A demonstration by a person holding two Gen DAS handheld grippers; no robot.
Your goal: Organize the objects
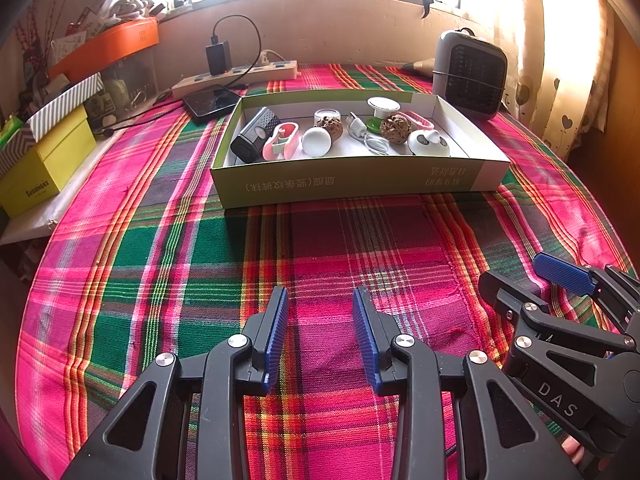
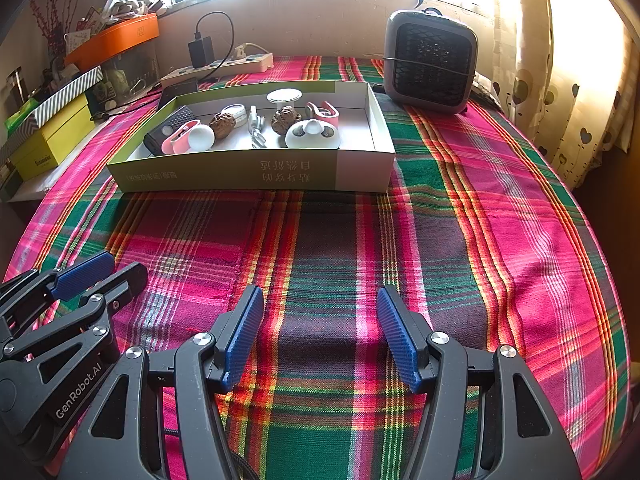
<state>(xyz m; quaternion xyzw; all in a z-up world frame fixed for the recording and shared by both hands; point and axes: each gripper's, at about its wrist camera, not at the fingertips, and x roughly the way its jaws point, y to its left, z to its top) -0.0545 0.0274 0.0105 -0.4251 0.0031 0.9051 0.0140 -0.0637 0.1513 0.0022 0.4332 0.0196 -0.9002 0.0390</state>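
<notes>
A shallow green and white cardboard box [image 1: 360, 184] [image 2: 256, 176] lies on the plaid cloth. Inside it are several small things: a black speaker [image 1: 256, 134], a pink tape holder [image 1: 280, 142], a white ball [image 1: 316, 142], two brown walnuts [image 1: 394, 128], a white cable [image 1: 368, 136] and a white earbud case [image 1: 428, 144] [image 2: 314, 134]. My left gripper [image 1: 320, 334] hovers open over bare cloth in front of the box, nothing between its blue pads. My right gripper [image 2: 320, 334] stands open beside it, also empty.
A grey fan heater [image 1: 470, 74] [image 2: 430, 66] stands behind the box to the right. A power strip [image 1: 236, 76] with a charger and a dark phone [image 1: 210, 100] lie behind it to the left. Yellow and orange boxes [image 1: 44, 164] crowd the left edge. A curtain [image 2: 560, 80] hangs at right.
</notes>
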